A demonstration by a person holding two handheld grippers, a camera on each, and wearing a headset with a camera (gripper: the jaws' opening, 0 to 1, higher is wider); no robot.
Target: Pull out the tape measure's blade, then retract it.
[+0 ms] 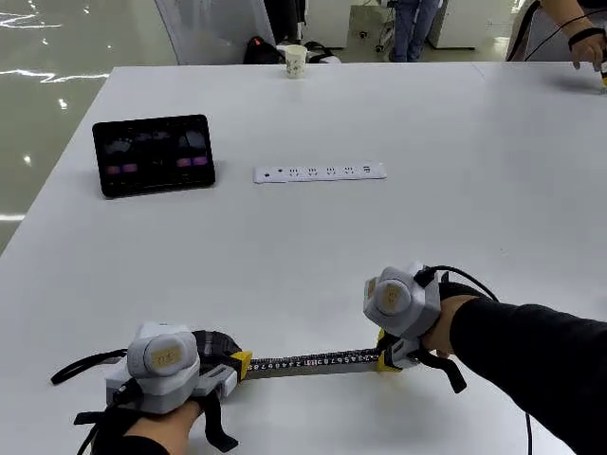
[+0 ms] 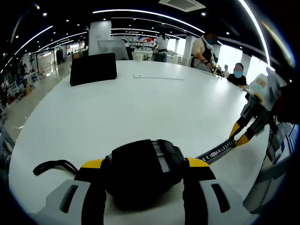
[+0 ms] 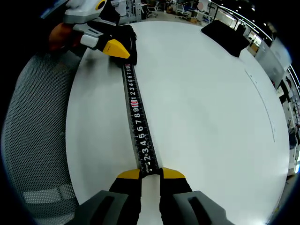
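Tape measure: the black case (image 2: 143, 171) sits on the near edge of the white table, squeezed between the two yellow-tipped jaws of the left gripper.
Blade: the blade (image 3: 138, 122) is drawn out of the case and runs flat and straight along the tabletop toward the right. Its printed numbers face up, with a red mark partway along.
Blade end: the free end sits between the jaws of the right gripper.
Left gripper: the left gripper (image 1: 237, 365) is closed around the case, one jaw on each side, and is held low over the table at the person's near left.
Right gripper: the right gripper (image 3: 151, 174) has its jaws pinched together on the tip of the blade. It is well apart from the case, with a dark sleeve behind it.
Black strap: a black strap (image 2: 51, 165) lies looped on the table just left of the case.
Table: the white table (image 1: 408, 142) carries everything.
Farther back: a white power strip (image 1: 320, 172) lies near the middle. A dark tablet (image 1: 154, 154) stands tilted to its left. A paper cup (image 1: 296, 60) stands at the far edge.
Far right corner: another person's hand (image 1: 590, 47) is over the table edge.
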